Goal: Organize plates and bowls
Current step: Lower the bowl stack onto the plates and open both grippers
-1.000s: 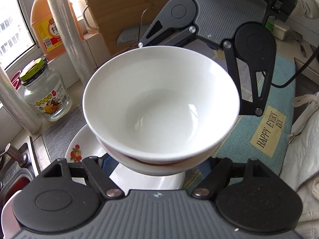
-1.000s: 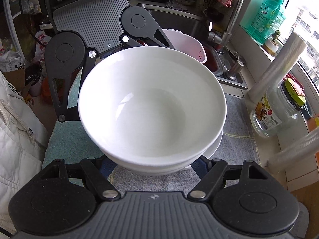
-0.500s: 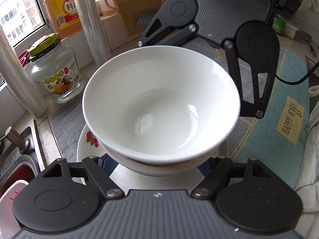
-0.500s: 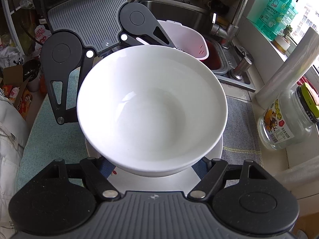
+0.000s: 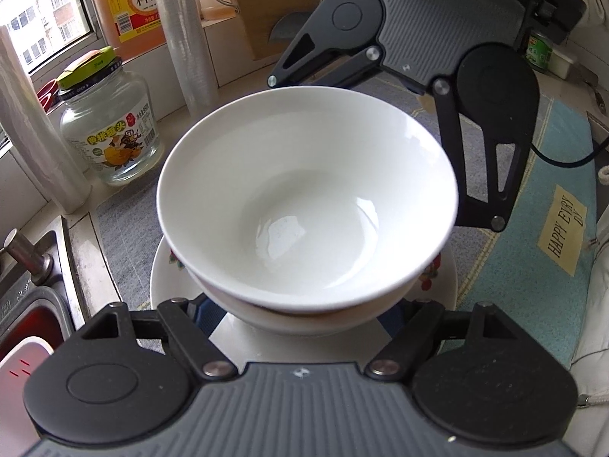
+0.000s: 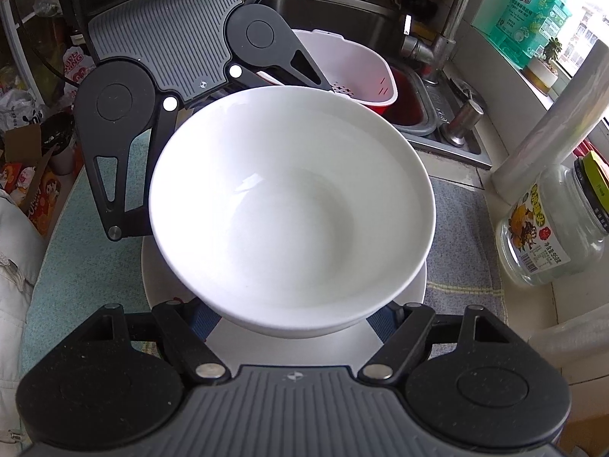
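Note:
A stack of white bowls (image 5: 304,205) fills both wrist views, the top one nested in a lower bowl (image 5: 297,316); it also shows in the right wrist view (image 6: 289,213). Both grippers hold the stack from opposite sides, each closed on its lower part. The fingertips of my left gripper (image 5: 297,320) and my right gripper (image 6: 293,323) are hidden under the bowls. The stack hangs just over a white plate (image 5: 167,285) with a fruit print, also seen in the right wrist view (image 6: 160,285). Whether the bowls touch the plate is hidden.
A glass jar (image 5: 110,129) with a green lid, rolls of cling film (image 5: 186,34) and an oil bottle (image 5: 129,3) stand by the window. The sink (image 6: 342,11) with a pink colander (image 6: 354,64) lies behind. A grey-blue mat (image 5: 533,266) covers the counter.
Both grippers carried the bowl stack across the counter and lower, from beside the fruit-print plate to directly over it. The jar and window items now appear closer.

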`<state>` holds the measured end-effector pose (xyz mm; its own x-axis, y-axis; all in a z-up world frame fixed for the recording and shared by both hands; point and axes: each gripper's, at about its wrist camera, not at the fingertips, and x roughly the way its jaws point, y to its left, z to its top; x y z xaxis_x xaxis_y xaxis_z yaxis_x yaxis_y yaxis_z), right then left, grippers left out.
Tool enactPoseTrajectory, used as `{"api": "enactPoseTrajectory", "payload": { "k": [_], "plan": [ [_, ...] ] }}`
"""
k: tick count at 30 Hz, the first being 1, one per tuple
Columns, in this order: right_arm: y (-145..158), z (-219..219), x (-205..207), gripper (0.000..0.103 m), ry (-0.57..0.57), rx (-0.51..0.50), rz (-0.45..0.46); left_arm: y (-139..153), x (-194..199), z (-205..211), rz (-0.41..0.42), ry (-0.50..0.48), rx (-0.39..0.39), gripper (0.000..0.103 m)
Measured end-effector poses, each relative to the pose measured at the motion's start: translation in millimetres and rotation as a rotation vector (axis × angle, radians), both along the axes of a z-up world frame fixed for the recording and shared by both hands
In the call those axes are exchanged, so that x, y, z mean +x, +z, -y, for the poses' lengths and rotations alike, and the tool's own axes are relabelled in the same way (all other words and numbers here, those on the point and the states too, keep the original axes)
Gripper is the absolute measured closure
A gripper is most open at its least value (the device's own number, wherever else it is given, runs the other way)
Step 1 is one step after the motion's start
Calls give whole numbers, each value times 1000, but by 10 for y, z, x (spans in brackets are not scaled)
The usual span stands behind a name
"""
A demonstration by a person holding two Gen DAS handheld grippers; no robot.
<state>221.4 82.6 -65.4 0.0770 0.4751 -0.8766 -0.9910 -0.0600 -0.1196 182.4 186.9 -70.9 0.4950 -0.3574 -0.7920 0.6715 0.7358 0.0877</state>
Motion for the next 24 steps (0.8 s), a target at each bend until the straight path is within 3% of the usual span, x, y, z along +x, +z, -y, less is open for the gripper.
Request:
{"api": "enactPoseTrajectory", "payload": {
  "k": [5, 7, 10, 14, 21, 24],
  "plan": [
    [-20, 6, 5, 16, -31, -2, -25, -24, -21, 14, 18, 8, -9, 19],
    [-53, 12, -7, 11, -44, -7, -20, -14, -49, 20, 51, 12, -10, 8],
    [-44, 51, -75, 0, -45, 9, -4, -7, -72, 18, 71, 22, -5, 6],
    [-18, 78, -125, 0, -66, 7, 16, -43, -127, 6, 66, 67, 4, 6],
    [69, 218, -221, 0, -177, 41, 31, 31, -417, -6, 168, 248, -12, 2],
    [106, 291, -310, 0, -268, 54, 58, 62, -546, 10, 172, 324, -46, 2]
  ]
}}
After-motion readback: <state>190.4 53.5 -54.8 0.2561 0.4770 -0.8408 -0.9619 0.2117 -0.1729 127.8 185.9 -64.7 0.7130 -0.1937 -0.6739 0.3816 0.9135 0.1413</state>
